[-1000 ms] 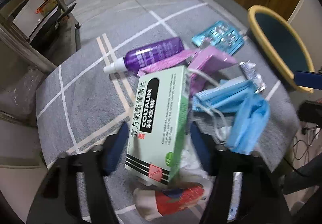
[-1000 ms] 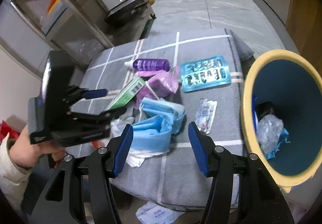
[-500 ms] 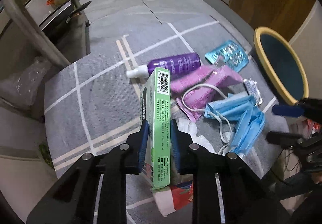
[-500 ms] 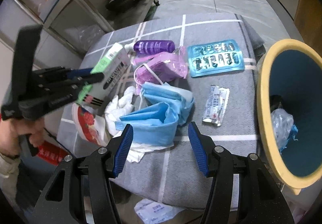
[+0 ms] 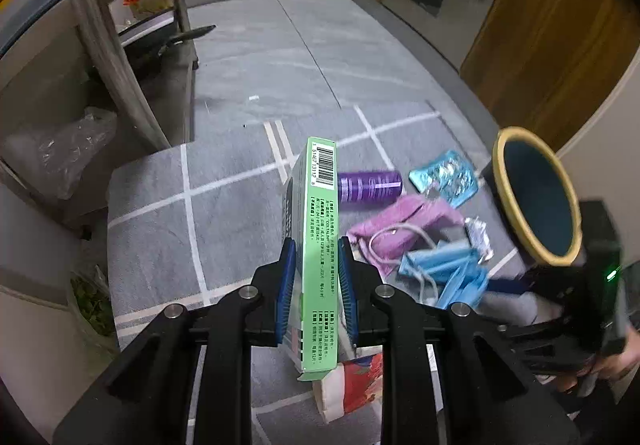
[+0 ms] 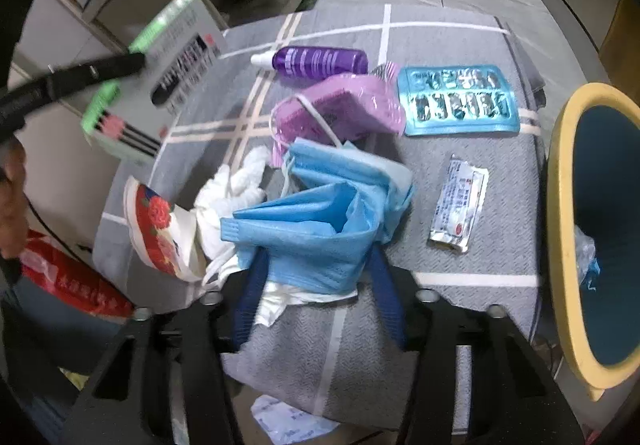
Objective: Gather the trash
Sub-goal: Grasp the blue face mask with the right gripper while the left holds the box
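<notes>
In the left wrist view, a green medicine box (image 5: 318,245) is seen clamped edge-on between the blue pads of the left tongs (image 5: 316,289), its barcode end pointing away from the camera, lifted clear of the grey checked desk (image 5: 160,237). Beyond the box, a purple bottle (image 5: 370,185) is laid on its side, with a teal blister pack (image 5: 446,179) to its right and a pink bag (image 5: 404,217) in front of it. Blue face masks (image 5: 448,273) are heaped near the desk's right edge, where the right tongs (image 5: 508,285) are partly visible, blurred. A yellow-rimmed bin (image 5: 534,197) is stood just beyond that edge. A red-and-white wrapper (image 5: 352,381) is seen below the box.

In the right wrist view, the right tongs (image 6: 316,297) are held wide open, their two blue pads set on either side of the near end of the blue face masks (image 6: 316,221); nothing is gripped. White tissue (image 6: 232,197) and the red-and-white wrapper (image 6: 156,229) are found left of the masks, and a small foil sachet (image 6: 460,213) to their right. The pink bag (image 6: 340,109), purple bottle (image 6: 316,61) and teal blister pack (image 6: 460,101) are spread farther back. The green medicine box (image 6: 156,81) is shown raised at upper left in the left tongs (image 6: 132,63). The yellow-rimmed bin (image 6: 560,205) is seen at the right, some rubbish inside it.
</notes>
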